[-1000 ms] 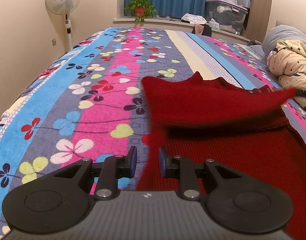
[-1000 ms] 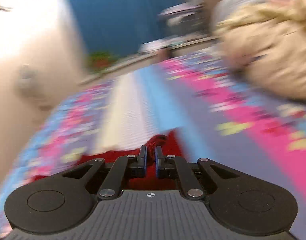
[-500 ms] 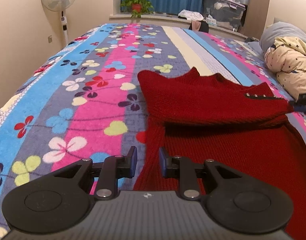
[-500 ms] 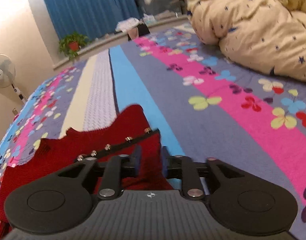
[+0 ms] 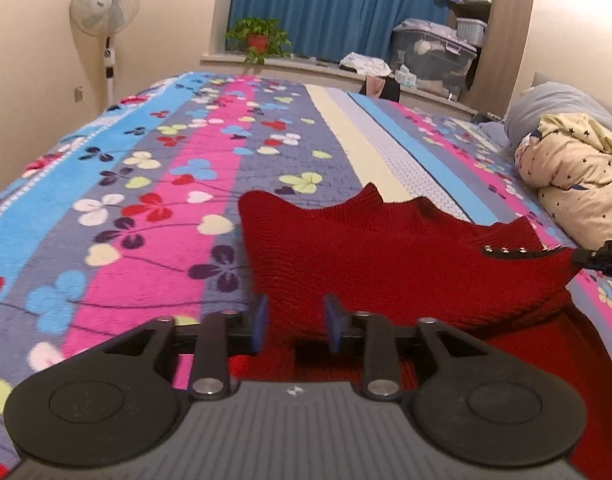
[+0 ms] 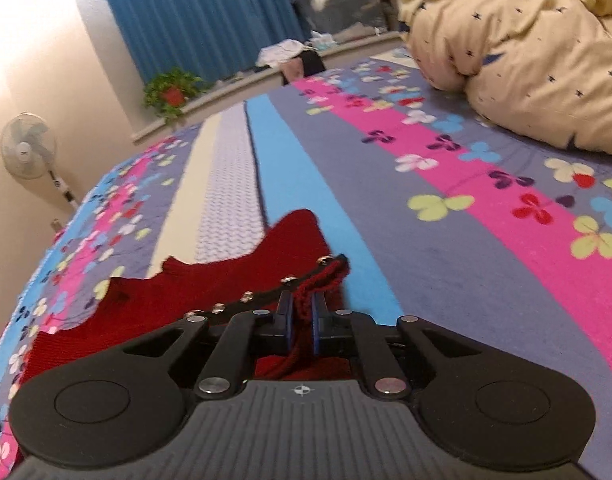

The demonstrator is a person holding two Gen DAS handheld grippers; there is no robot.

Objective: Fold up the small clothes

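Note:
A red knit sweater [image 5: 385, 256] lies on the bed, its upper part folded over the lower, with a row of metal studs [image 5: 509, 249] along the right edge. My left gripper [image 5: 294, 322] hovers low over the near left part of the fold. Its jaws are opening and the blue pads [image 5: 259, 320] stand apart, with knit below them but not pinched. My right gripper [image 6: 301, 316] is shut on a bunched bit of the sweater's [image 6: 210, 292] studded edge. In the left wrist view the right gripper [image 5: 603, 260] shows at the far right.
The floral striped bedspread [image 5: 154, 216] covers the whole bed. A cream star-print quilt [image 5: 577, 184] and a grey pillow [image 5: 553, 104] lie at the right. Beyond the bed stand a fan [image 5: 106, 12], a potted plant [image 5: 258, 40] and storage boxes [image 5: 433, 56].
My left gripper moved forward over the sweater's fold and its jaws spread wider. My right gripper parted briefly over the studded edge, then closed on it. The swinging fold settled flat.

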